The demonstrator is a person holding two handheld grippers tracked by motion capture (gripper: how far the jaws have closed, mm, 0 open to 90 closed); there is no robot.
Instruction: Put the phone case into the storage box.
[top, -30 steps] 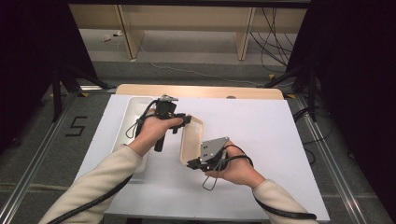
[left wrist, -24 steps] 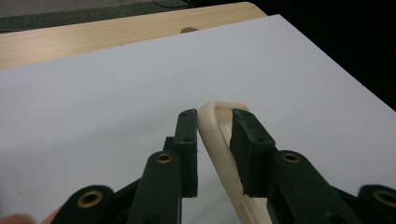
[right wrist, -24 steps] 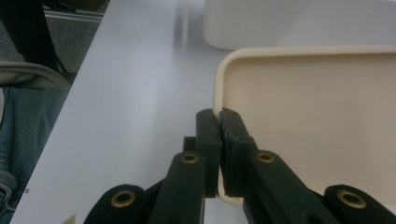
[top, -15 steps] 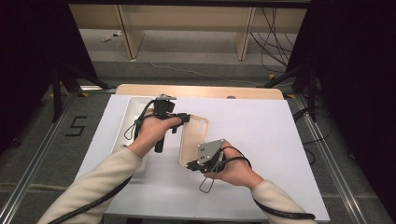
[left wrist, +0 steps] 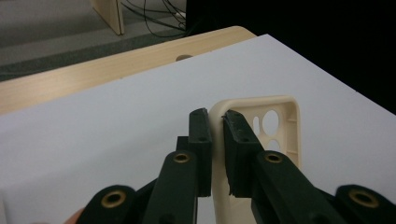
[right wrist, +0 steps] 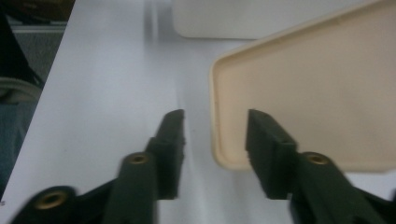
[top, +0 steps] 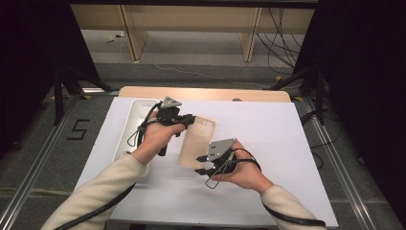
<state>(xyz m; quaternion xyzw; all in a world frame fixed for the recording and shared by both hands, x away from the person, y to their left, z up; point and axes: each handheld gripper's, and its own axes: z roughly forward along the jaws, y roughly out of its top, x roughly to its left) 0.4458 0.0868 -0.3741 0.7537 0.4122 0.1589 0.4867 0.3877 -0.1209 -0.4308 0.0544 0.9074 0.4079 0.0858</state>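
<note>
A cream phone case [top: 196, 143] lies at a slant on the white table sheet, its camera cutouts at the far end. My left gripper [top: 190, 120] is shut on the far rim of the case [left wrist: 280, 122], one jaw inside the shell and one outside; the left gripper [left wrist: 215, 117] pinches the rim next to the cutouts. My right gripper [top: 201, 164] sits at the near corner of the case, open. In the right gripper view the right gripper [right wrist: 215, 117] straddles the case [right wrist: 322, 84] edge, one jaw over the shell and one over the sheet.
A white rectangular tray [top: 133, 114] stands to the left of the case, under my left hand, and its side [right wrist: 261, 18] shows beyond the case. The white sheet [top: 273, 139] stretches to the right, with a wooden table edge [top: 206, 93] at the back.
My right gripper has edged slightly left and toward me, settling at the case's near corner. The left gripper and the case have stayed put.
</note>
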